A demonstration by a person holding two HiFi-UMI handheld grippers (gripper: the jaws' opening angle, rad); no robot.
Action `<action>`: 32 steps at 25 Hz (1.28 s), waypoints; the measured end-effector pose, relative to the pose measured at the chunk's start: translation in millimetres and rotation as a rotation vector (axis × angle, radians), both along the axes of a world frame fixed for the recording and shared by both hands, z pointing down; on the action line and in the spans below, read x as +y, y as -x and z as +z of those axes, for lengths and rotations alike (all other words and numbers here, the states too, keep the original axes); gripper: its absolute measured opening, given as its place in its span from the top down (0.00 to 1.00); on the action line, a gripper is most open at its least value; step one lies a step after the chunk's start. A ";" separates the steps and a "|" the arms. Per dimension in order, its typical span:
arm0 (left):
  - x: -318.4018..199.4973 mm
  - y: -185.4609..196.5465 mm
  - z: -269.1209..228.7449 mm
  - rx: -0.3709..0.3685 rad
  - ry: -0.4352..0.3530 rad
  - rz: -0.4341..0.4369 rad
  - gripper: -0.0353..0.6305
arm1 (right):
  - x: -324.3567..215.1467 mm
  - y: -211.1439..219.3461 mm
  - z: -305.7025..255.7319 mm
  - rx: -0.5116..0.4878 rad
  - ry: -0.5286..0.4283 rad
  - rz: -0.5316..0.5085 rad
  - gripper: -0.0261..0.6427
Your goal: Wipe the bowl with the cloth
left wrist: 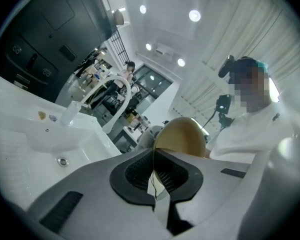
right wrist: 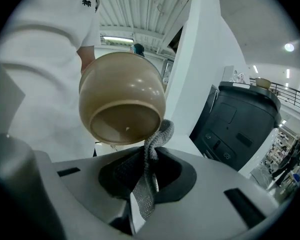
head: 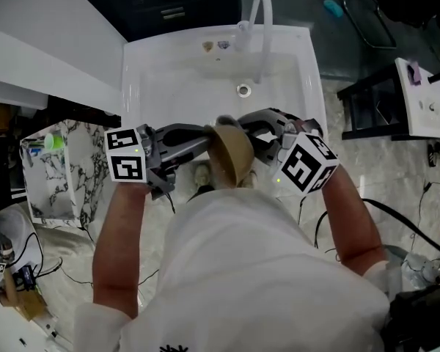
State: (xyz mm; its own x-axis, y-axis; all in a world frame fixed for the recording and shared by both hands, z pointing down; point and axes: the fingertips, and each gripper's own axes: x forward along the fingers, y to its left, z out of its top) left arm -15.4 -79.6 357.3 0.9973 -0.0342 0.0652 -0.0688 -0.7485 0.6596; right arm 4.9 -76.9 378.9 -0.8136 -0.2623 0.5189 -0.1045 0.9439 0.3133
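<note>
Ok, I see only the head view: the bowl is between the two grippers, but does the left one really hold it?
Observer: Yes. In the left gripper view, the left gripper has its jaws shut on the thin rim of the bowl.
Operator: And the cloth? I cannot find it.
Observer: The right gripper has its jaws shut on a grey cloth; one end sticks out ahead of the jaws.
Operator: Does it touch the bowl?
Observer: That end lies against the bowl's outer wall, beside the foot ring.
</note>
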 end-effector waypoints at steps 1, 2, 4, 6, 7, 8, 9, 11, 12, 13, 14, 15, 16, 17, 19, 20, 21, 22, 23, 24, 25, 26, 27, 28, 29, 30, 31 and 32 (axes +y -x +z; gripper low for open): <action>-2.4 1.4 -1.0 0.007 0.004 -0.009 0.92 | 1.5 1.1 1.3 -0.001 0.007 -0.004 0.89; -4.7 2.9 -1.5 0.013 0.008 -0.019 0.92 | 3.2 2.2 2.5 -0.003 0.013 -0.007 0.89; -8.6 6.0 -2.7 0.031 0.020 -0.038 0.92 | 6.7 4.0 4.8 -0.005 0.027 -0.011 0.89; -13.0 9.4 -3.7 0.054 0.034 -0.061 0.92 | 11.0 4.9 7.6 -0.006 0.044 -0.017 0.89; -15.4 11.2 -3.2 0.061 0.040 -0.073 0.92 | 13.7 5.3 9.2 -0.004 0.052 -0.023 0.89; -17.7 12.9 -2.2 0.064 0.046 -0.085 0.92 | 16.8 5.7 10.6 -0.001 0.059 -0.030 0.89; -19.6 14.7 -0.9 0.066 0.051 -0.095 0.92 | 20.0 6.1 11.6 0.001 0.067 -0.038 0.89; -22.3 18.3 1.8 0.070 0.062 -0.110 0.92 | 26.6 6.6 11.8 0.004 0.082 -0.056 0.89; -23.0 20.4 3.1 0.072 0.068 -0.118 0.92 | 29.7 6.6 11.4 0.005 0.087 -0.063 0.89; -23.6 22.6 4.5 0.074 0.071 -0.126 0.92 | 32.7 6.5 11.2 0.004 0.093 -0.068 0.89; -23.8 24.6 5.8 0.074 0.073 -0.134 0.92 | 35.7 6.2 11.1 0.002 0.098 -0.073 0.89; -24.0 26.2 7.2 0.071 0.073 -0.142 0.92 | 38.7 5.8 10.9 0.001 0.103 -0.079 0.89; -24.4 27.2 8.4 0.067 0.073 -0.146 0.92 | 41.4 5.3 10.5 0.000 0.108 -0.086 0.89; -24.9 27.6 9.6 0.062 0.073 -0.149 0.92 | 43.7 4.7 10.2 0.000 0.114 -0.093 0.89; -26.5 28.0 12.1 0.050 0.072 -0.154 0.92 | 47.6 3.3 9.8 0.003 0.123 -0.106 0.89; -27.1 28.5 13.7 0.044 0.072 -0.157 0.92 | 49.5 2.7 9.3 0.004 0.127 -0.112 0.89; -27.7 29.3 15.6 0.037 0.074 -0.162 0.92 | 51.4 2.2 8.5 0.004 0.130 -0.117 0.89; -28.7 30.3 18.0 0.029 0.076 -0.168 0.92 | 53.1 1.6 7.1 0.004 0.133 -0.123 0.89; -29.9 31.3 20.5 0.019 0.078 -0.174 0.92 | 54.3 0.8 5.3 0.004 0.134 -0.127 0.89; -31.2 32.3 22.8 0.009 0.080 -0.179 0.92 | 55.3 0.0 2.8 0.003 0.135 -0.132 0.89; -32.1 33.2 24.8 -0.001 0.082 -0.182 0.92 | 56.4 -0.8 0.0 0.001 0.135 -0.135 0.89; -32.4 33.8 26.5 -0.009 0.083 -0.183 0.92 | 57.4 -1.7 -2.9 -0.002 0.134 -0.137 0.89; -32.2 33.9 28.1 -0.015 0.085 -0.183 0.92 | 58.3 -3.1 -5.6 -0.005 0.134 -0.138 0.89; -31.8 33.7 30.0 -0.022 0.088 -0.182 0.92 | 58.6 -4.7 -8.1 -0.006 0.134 -0.137 0.89; -31.3 33.6 32.0 -0.029 0.091 -0.180 0.92 | 58.5 -6.1 -10.1 -0.008 0.135 -0.134 0.89; -30.7 33.7 33.8 -0.035 0.094 -0.178 0.92 | 58.2 -7.1 -12.1 -0.012 0.137 -0.133 0.89; -30.0 34.0 35.5 -0.041 0.095 -0.176 0.92 | 58.0 -7.6 -14.4 -0.019 0.140 -0.131 0.89; -28.9 34.3 37.2 -0.046 0.096 -0.174 0.92 | 58.3 -7.9 -17.0 -0.029 0.144 -0.131 0.89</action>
State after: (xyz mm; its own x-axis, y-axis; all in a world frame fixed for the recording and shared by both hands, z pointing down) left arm -49.6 -108.5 394.5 0.9727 -0.1974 0.1222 -0.2237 -0.6564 0.7205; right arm 12.8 -18.6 361.8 -0.8510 -0.0774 0.5195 0.0156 0.9849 0.1724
